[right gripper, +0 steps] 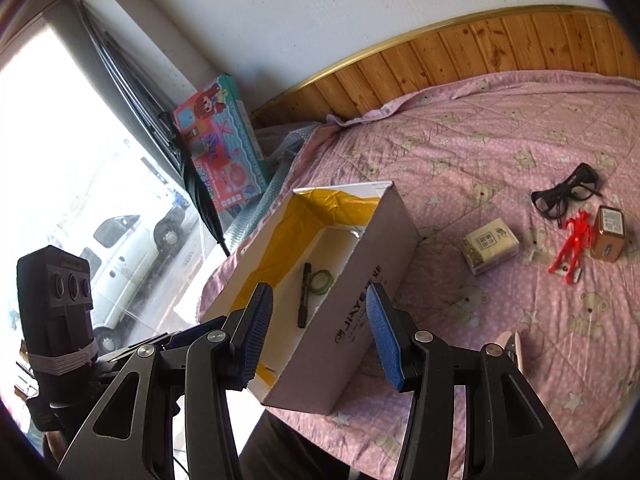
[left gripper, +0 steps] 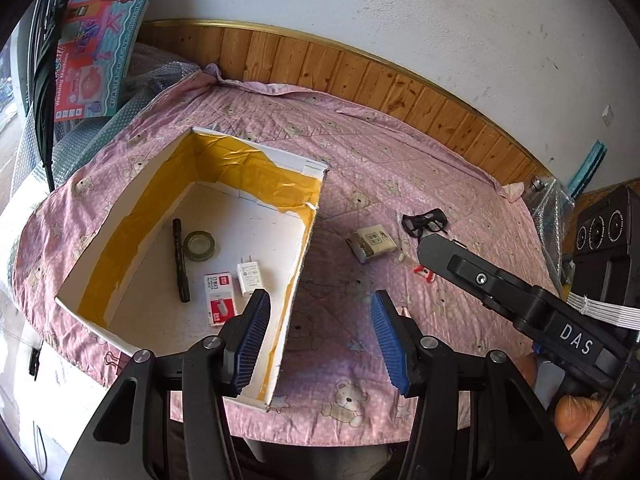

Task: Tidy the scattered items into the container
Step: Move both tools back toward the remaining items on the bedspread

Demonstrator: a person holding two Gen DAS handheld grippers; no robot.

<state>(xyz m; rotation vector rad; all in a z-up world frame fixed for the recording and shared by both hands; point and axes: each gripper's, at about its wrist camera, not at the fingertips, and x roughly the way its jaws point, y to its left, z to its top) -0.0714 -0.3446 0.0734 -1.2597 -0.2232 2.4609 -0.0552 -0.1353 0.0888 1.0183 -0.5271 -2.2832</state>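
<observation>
The white cardboard box lined with yellow tape stands open on the pink bear-print cloth. It holds a black marker, a tape roll, a staples box and a white charger. My left gripper is open and straddles the box's near right wall. My right gripper is open and empty above the box's printed side. A tissue pack, black glasses, a red figure and a small brown box lie on the cloth to the right.
A colourful toy carton leans on bubble wrap at the far left by a bright window. Wooden panelling runs behind the cloth-covered surface. A pale pink object lies near the front edge. The right gripper's black housing crosses the left view.
</observation>
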